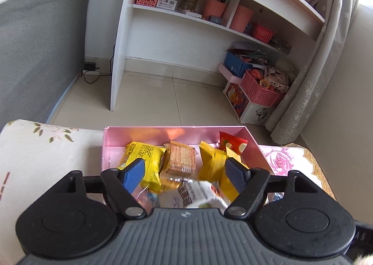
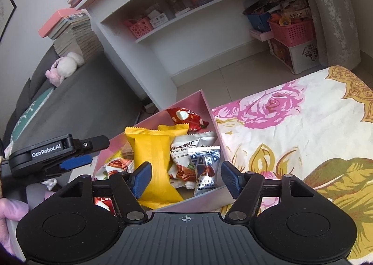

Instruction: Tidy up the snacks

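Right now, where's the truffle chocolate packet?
In the right wrist view, the truffle chocolate packet stands in the pink box against its right wall, beside the pecan kernel packet and right of the big yellow packet.

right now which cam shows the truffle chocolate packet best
The right wrist view: the truffle chocolate packet faces the camera in the pink box, label readable. The left wrist view doesn't clearly show it.

A blurred white packet (image 1: 198,195) sits half hidden behind the left gripper (image 1: 184,172).
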{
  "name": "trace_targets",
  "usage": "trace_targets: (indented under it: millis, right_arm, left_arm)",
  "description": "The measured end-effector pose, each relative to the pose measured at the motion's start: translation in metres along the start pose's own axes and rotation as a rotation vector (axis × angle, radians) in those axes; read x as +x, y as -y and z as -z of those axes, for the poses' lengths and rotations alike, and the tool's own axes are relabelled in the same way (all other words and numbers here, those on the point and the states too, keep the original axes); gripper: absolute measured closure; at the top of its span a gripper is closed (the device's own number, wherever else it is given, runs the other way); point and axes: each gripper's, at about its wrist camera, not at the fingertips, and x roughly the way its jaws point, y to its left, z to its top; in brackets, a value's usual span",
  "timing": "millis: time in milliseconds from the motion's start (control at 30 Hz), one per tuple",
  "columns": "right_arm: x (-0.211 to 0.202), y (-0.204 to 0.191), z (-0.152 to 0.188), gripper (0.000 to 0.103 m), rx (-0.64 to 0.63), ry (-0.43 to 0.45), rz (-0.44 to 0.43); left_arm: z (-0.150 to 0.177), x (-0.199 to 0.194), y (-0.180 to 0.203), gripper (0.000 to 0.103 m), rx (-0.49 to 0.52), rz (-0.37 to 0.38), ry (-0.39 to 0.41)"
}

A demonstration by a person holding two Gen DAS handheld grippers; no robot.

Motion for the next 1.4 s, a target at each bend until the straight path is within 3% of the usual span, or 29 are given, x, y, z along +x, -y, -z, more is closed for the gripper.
trace_targets:
  millis: [200,333,500,700,900,1033,1200,1400]
  right_arm:
    - [-0.031,-0.001,-0.002,0.017,0.015,0.037,0.034]
    - [-0.049,-0.004,0.001,0.012,0.029,0.034,0.054]
    - [-0.069,-0.021,0.013,0.010,-0.070,0.011,0.123]
    - [-0.088,-0.042,0.035,0.005,-0.151,-0.030,0.164]
    - [-0.100,-0.053,0.061,0.003,-0.172,-0.053,0.203]
    - [-0.101,-0.066,0.080,0.003,-0.254,-0.073,0.266]
    - [-0.108,-0.077,0.094,0.002,-0.285,-0.084,0.280]
    - [-0.105,-0.079,0.100,0.002,-0.299,-0.105,0.287]
  left_arm:
    - [0.019,-0.035,0.001,0.015,0.043,-0.051,-0.002]
    - [0.031,-0.051,0.004,0.006,0.065,-0.089,-0.014]
    - [0.051,-0.072,0.006,0.000,0.062,-0.132,-0.029]
    - [0.076,-0.089,0.012,0.000,0.080,-0.209,-0.081]
    - [0.103,-0.110,0.014,0.000,0.049,-0.286,-0.104]
    - [0.117,-0.115,0.017,0.000,0.026,-0.310,-0.140]
    - [0.127,-0.126,0.033,0.000,0.073,-0.347,-0.114]
    - [0.130,-0.126,0.032,0.000,0.039,-0.356,-0.111]
